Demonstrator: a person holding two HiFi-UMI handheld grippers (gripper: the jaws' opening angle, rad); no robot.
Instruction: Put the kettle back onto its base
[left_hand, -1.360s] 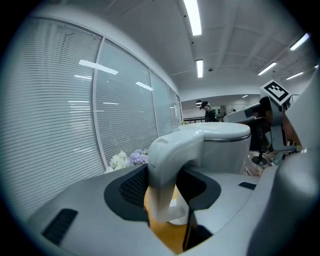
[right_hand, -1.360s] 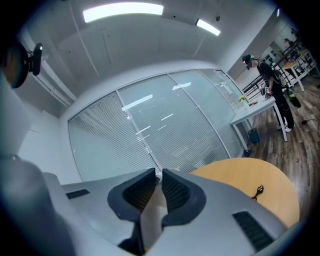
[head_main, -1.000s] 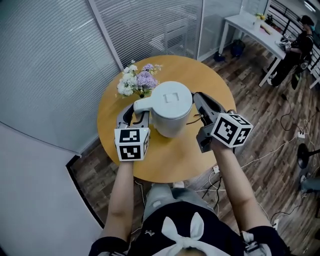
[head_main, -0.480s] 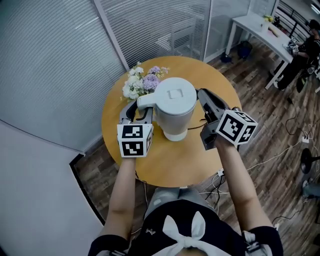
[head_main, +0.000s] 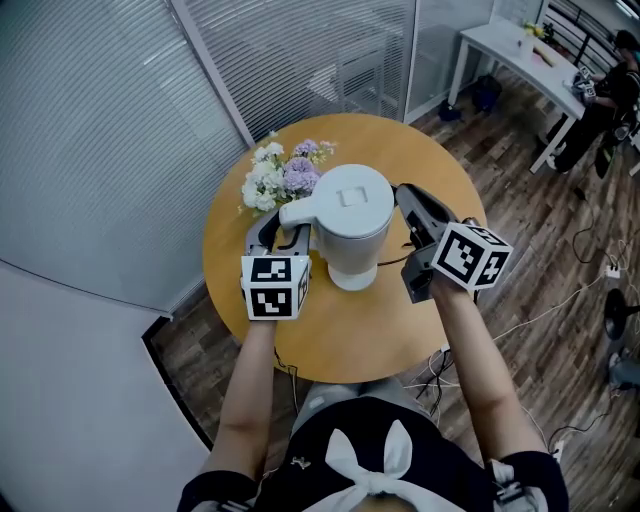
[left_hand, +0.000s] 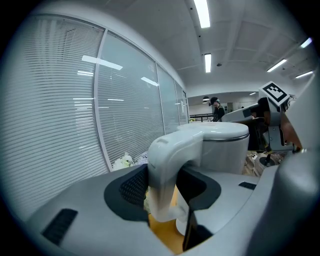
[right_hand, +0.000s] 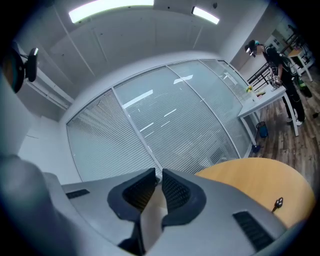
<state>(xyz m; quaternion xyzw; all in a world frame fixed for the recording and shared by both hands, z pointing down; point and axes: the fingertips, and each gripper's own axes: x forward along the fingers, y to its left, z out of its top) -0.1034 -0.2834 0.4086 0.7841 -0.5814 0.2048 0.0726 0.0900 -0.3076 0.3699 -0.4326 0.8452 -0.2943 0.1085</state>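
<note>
A white kettle (head_main: 350, 225) stands upright over the middle of the round wooden table (head_main: 440, 170). My left gripper (head_main: 285, 225) is shut on its handle (left_hand: 170, 165), with a dark pad on either side of the handle. The right gripper (head_main: 408, 197) is level beside the kettle's right side near the lid. In the right gripper view its jaws (right_hand: 157, 182) are shut, with only a pale sliver between the pads. A dark cord (head_main: 392, 262) runs right from the kettle's foot. The base itself is hidden under the kettle.
A bunch of white and purple flowers (head_main: 285, 175) lies just behind and left of the kettle. Glass walls with blinds stand behind the table. At the back right, a white desk (head_main: 510, 50) and a person (head_main: 610, 90). Cables lie on the wooden floor at the right.
The kettle, held by the left gripper, has sunk slightly toward the table, and the right gripper has kept beside it. Both grips look unchanged.
</note>
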